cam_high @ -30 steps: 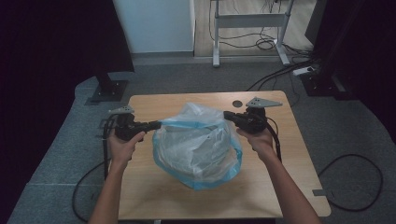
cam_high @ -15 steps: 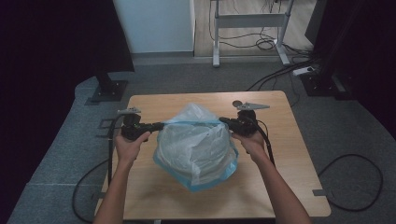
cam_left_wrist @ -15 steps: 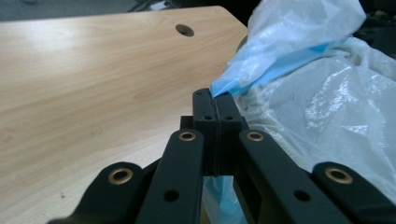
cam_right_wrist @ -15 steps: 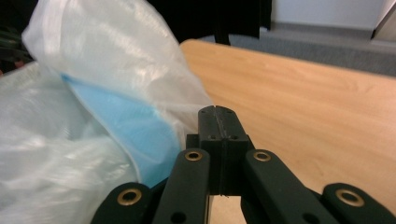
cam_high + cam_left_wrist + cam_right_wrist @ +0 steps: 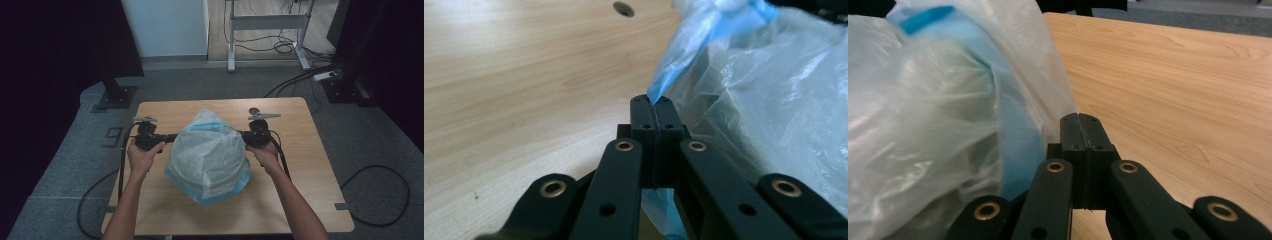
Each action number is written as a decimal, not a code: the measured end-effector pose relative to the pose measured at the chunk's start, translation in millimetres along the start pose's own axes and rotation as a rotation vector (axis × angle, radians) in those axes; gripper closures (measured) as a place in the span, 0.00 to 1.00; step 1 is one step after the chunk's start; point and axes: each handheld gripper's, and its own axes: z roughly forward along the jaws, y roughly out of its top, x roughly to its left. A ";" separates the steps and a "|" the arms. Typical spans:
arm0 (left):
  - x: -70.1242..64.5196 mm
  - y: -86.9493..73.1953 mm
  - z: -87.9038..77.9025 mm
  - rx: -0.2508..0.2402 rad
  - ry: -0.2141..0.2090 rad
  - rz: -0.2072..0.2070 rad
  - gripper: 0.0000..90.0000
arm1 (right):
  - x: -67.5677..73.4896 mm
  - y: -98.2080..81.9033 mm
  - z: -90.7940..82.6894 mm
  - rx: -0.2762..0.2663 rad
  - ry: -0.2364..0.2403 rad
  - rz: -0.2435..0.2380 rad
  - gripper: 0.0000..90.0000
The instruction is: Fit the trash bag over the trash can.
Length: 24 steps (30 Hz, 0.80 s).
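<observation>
Plastic bag (image 5: 207,155), translucent with blue trim, pinched on both sides. Left gripper (image 5: 653,107) clamped tight on a blue fold of the bag's edge; right gripper (image 5: 1081,121) likewise closed on the film at the bag's opposite side. Bag bulges between them, over the middle of the wooden tabletop (image 5: 300,150).
</observation>
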 end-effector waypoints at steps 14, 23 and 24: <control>-0.5 -12.9 -9.3 -0.013 0.045 0.015 0.85 | -12.8 -19.8 -15.1 -0.058 -0.066 0.045 0.77; -2.4 -17.0 -43.5 -0.134 0.149 0.077 0.40 | -8.1 -12.1 -55.4 -0.245 -0.046 0.052 0.55; -3.5 -17.4 -47.2 -0.143 0.142 0.086 0.40 | -6.0 -12.2 -58.3 -0.245 -0.042 0.041 0.55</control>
